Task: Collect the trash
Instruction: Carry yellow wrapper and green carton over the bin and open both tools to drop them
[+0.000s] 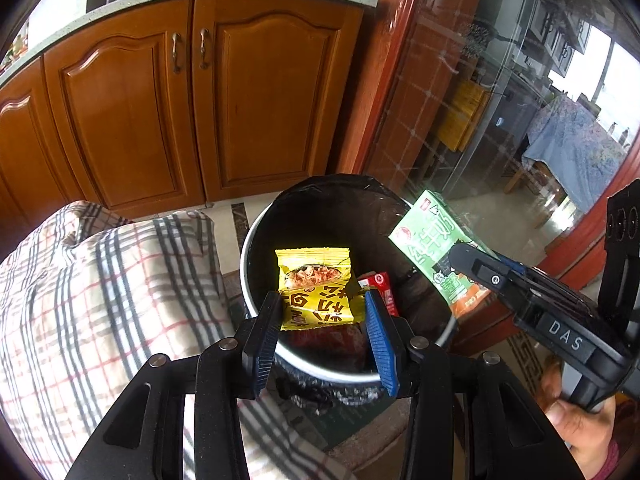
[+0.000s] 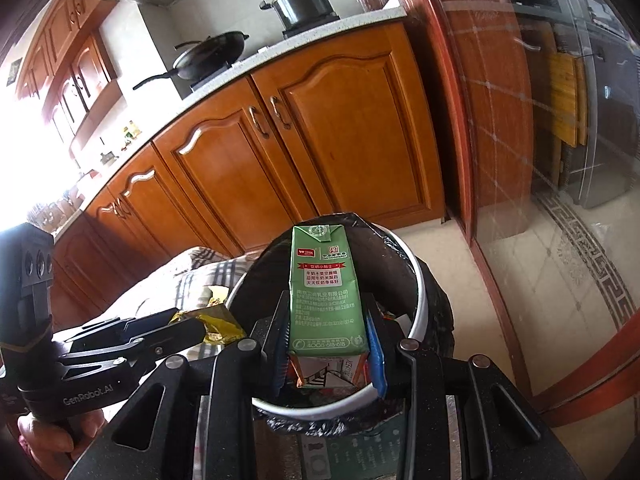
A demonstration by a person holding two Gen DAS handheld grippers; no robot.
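My left gripper (image 1: 322,308) is shut on a yellow snack wrapper (image 1: 316,280) and holds it over the open trash bin (image 1: 256,240), which has a white rim and a black liner. A red wrapper (image 1: 382,286) lies inside the bin. My right gripper (image 2: 328,330) is shut on a green milk carton (image 2: 326,292) and holds it upright over the same bin (image 2: 420,284). The carton (image 1: 436,240) also shows in the left wrist view at the bin's right edge, with the right gripper (image 1: 472,266) on it. The left gripper (image 2: 188,328) with the wrapper (image 2: 218,322) shows at left in the right wrist view.
A plaid cloth (image 1: 100,300) lies left of the bin. Wooden kitchen cabinets (image 1: 192,100) stand behind it. A glass sliding door with a red-brown frame (image 1: 400,80) is on the right. A pan (image 2: 212,56) and pot (image 2: 304,2) sit on the counter.
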